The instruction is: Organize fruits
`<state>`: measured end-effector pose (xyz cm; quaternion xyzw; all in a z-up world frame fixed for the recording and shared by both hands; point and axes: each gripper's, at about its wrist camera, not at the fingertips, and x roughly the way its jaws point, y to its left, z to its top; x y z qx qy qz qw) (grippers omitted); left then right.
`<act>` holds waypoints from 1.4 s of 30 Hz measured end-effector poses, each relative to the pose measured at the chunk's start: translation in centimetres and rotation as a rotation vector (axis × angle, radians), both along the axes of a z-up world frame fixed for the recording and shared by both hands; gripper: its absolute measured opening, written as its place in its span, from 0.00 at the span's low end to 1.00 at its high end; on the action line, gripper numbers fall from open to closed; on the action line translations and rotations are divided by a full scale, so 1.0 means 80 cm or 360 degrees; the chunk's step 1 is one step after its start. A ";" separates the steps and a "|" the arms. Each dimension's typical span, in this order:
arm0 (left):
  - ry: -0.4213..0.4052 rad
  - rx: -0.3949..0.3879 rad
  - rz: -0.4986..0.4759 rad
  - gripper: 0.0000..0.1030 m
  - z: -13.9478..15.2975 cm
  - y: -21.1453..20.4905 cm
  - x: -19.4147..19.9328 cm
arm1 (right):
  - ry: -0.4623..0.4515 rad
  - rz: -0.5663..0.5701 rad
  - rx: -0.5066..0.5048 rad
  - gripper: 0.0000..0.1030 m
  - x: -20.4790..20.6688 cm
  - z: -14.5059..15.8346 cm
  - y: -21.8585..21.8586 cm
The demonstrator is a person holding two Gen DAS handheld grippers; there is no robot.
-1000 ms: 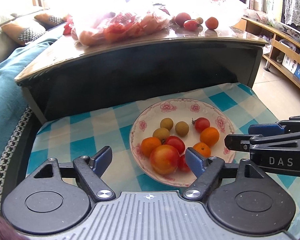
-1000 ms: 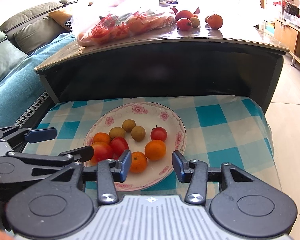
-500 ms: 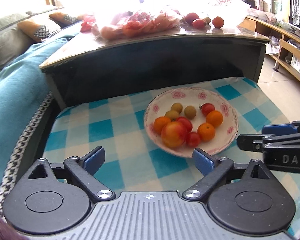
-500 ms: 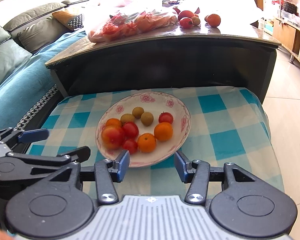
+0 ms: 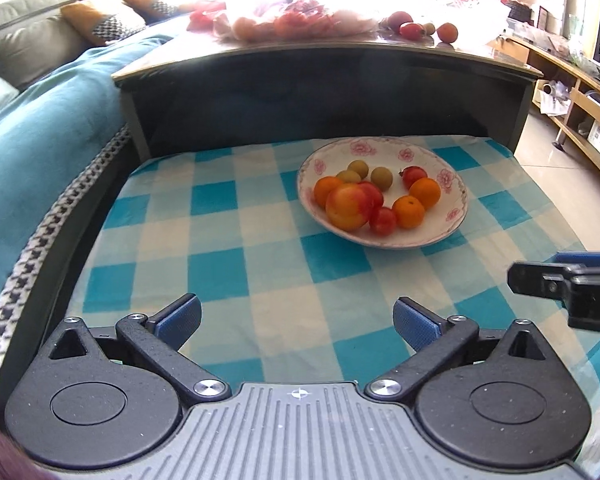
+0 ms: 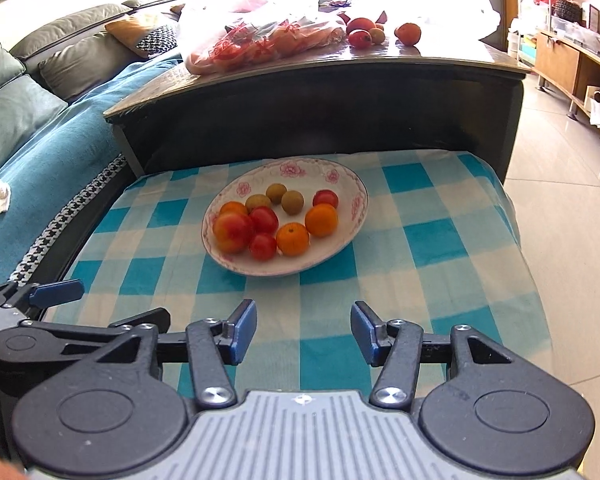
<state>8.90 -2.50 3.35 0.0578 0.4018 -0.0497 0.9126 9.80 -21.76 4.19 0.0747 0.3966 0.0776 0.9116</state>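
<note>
Living room, low bench covered with a blue-and-white checked cloth, dark glass-topped coffee table behind it. Your target: white floral-rimmed ceramic plate sits on the cloth toward the far side, close to the table's dark front panel. On it: one large red-orange peach-like fruit at the near left, three small orange tangerines, three red cherry tomatoes and three small tan round fruits at the back, all bunched and mostly touching. Your left gripper hangs over bare cloth, well short of the plate, blue-padded jaws spread wide, nothing between them. Your right gripper is likewise back from the plate's near rim, jaws wide apart and empty; it sits just beside the left one. Up on the tabletop: clear plastic bag of red and orange fruit, plus a few loose fruits to its right. Teal-covered sofa runs along your left.
</note>
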 end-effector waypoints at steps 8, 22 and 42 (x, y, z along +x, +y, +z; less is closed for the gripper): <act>0.0008 -0.0017 0.0034 1.00 -0.001 0.008 -0.022 | 0.0035 0.0033 -0.0022 0.52 -0.030 -0.006 0.010; 0.0029 -0.0016 0.0013 1.00 -0.005 0.009 -0.053 | 0.0062 0.0073 -0.0015 0.54 -0.063 -0.009 0.024; 0.0032 -0.0009 -0.0015 1.00 -0.005 0.008 -0.068 | 0.0082 0.0092 -0.0010 0.56 -0.082 -0.011 0.031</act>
